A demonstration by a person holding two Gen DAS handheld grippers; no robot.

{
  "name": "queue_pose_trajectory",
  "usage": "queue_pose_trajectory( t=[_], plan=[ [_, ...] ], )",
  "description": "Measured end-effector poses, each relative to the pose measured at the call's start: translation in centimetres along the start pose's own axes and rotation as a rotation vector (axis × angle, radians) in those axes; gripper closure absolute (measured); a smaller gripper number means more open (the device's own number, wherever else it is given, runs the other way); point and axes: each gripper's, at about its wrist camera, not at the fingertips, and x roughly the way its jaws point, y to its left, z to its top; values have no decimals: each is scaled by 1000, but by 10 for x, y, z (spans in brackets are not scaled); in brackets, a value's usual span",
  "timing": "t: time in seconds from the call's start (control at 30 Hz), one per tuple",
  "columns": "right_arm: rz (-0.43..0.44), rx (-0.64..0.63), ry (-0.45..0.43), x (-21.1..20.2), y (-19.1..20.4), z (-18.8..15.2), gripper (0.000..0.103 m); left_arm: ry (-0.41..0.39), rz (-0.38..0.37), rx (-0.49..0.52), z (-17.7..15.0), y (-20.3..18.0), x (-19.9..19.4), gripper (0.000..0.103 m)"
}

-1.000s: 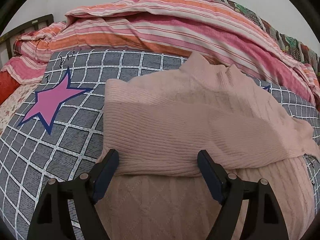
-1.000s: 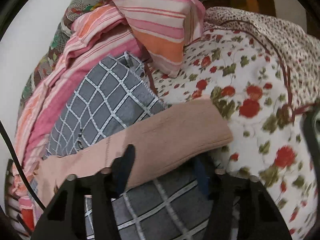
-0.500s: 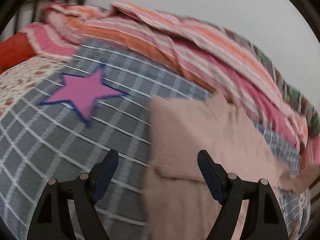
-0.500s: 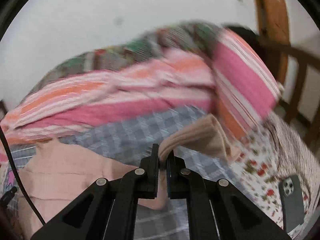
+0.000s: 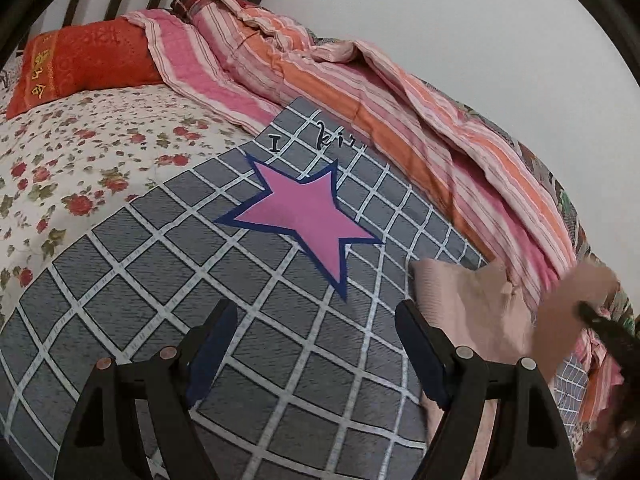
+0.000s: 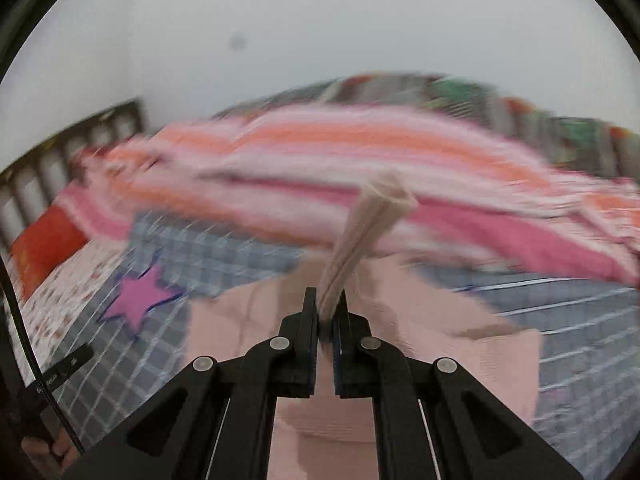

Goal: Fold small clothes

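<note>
The right gripper (image 6: pixel 325 314) pinches a sleeve (image 6: pixel 362 232) of the pale pink knitted sweater (image 6: pixel 460 364), which lies on the grey checked bed cover (image 5: pixel 200 280). The left gripper (image 5: pixel 316 348) has its fingers wide and empty. Carry the sleeve flat across the body, then release.

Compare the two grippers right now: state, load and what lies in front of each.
The left gripper is wide open; the right gripper is shut.
The left gripper holds nothing; the right gripper clamps a strip of the pink sweater, which sticks out past its tips.
The left gripper hangs over the grey checked sheet beside the sweater; the right gripper is above the sweater itself.
Both have black frames and dark blue pads.
</note>
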Motion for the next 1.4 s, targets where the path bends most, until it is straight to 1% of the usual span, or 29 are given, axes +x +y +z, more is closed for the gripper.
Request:
queue_pose_trajectory(
  t=[0.13, 0.2, 0.27, 0.3, 0.33, 0.4, 0.43, 0.5, 0.53, 0.6, 0.63, 0.7, 0.77, 0.8, 0.83, 0.87, 0.9, 0.93, 0.97, 1.0, 1.03, 1.07, 1.13, 1.17, 1.2, 1.23, 1.27, 1.33, 1.4],
  plan=[
    [88, -29, 112, 49, 41, -29, 97, 25, -11, 45, -5, -11, 5, 23],
    [122, -43, 173, 70, 55, -45, 94, 25, -19, 69, -8, -19, 5, 23],
    [176, -38, 222, 81, 57, -55, 82, 25, -32, 95, -11, -29, 5, 23],
    [228, -26, 252, 84, 56, -58, 71, 30, -41, 108, -13, -35, 5, 23],
    [262, -21, 265, 82, 56, -61, 63, 35, -48, 115, -14, -39, 6, 23],
    [278, -23, 240, 68, 52, -61, 55, 45, -58, 128, -17, -47, 9, 23],
    [270, -16, 200, 53, 42, -61, 48, 54, -63, 137, -19, -52, 12, 23],
    [261, 8, 131, 26, 18, -62, 42, 69, -80, 164, -23, -63, 17, 23],
    [245, 15, 113, 18, 9, -63, 42, 71, -80, 175, -24, -68, 19, 23],
    [127, 15, 76, -7, -28, -69, 41, 78, -81, 199, -29, -80, 23, 23],
    [70, 15, 66, -11, -43, -72, 41, 85, -86, 214, -31, -87, 27, 25],
    [-58, 25, 66, -20, -78, -81, 42, 94, -97, 244, -36, -102, 34, 25],
    [-151, 57, 81, -22, -110, -89, 42, 95, -129, 258, -40, -113, 38, 28],
    [-186, 76, 95, -23, -126, -94, 44, 99, -142, 265, -41, -119, 41, 37],
    [-219, 98, 108, -21, -140, -98, 49, 106, -154, 269, -41, -123, 44, 46],
    [-239, 120, 120, -19, -155, -105, 53, 117, -164, 269, -42, -127, 48, 49],
    [-247, 139, 133, -16, -168, -111, 58, 126, -168, 268, -43, -130, 51, 54],
    [-245, 155, 141, -14, -177, -116, 58, 144, -178, 263, -45, -132, 57, 61],
    [-233, 183, 146, -11, -186, -121, 58, 158, -182, 257, -46, -132, 62, 66],
    [-217, 211, 146, -8, -193, -125, 58, 173, -178, 247, -47, -133, 67, 76],
    [-176, 259, 146, -3, -203, -131, 58, 171, -180, 242, -47, -133, 70, 94],
    [-153, 282, 156, 3, -205, -135, 58, 161, -194, 233, -46, -132, 70, 97],
    [-119, 298, 181, 8, -211, -135, 65, 111, -225, 206, -43, -128, 62, 97],
    [-105, 298, 150, 4, -212, -134, 66, 92, -231, 201, -42, -128, 58, 97],
    [-110, 294, 114, -2, -211, -133, 67, 81, -209, 207, -43, -128, 57, 97],
    [-124, 282, 104, -3, -210, -133, 66, 91, -172, 221, -44, -129, 61, 97],
    [-136, 269, 112, -2, -210, -132, 66, 119, -137, 239, -48, -130, 67, 96],
    [-155, 264, 159, 8, -211, -138, 65, 160, -103, 254, -52, -130, 76, 93],
    [-141, 295, 201, 18, -218, -142, 63, 153, -102, 260, -52, -128, 73, 91]
  ],
)
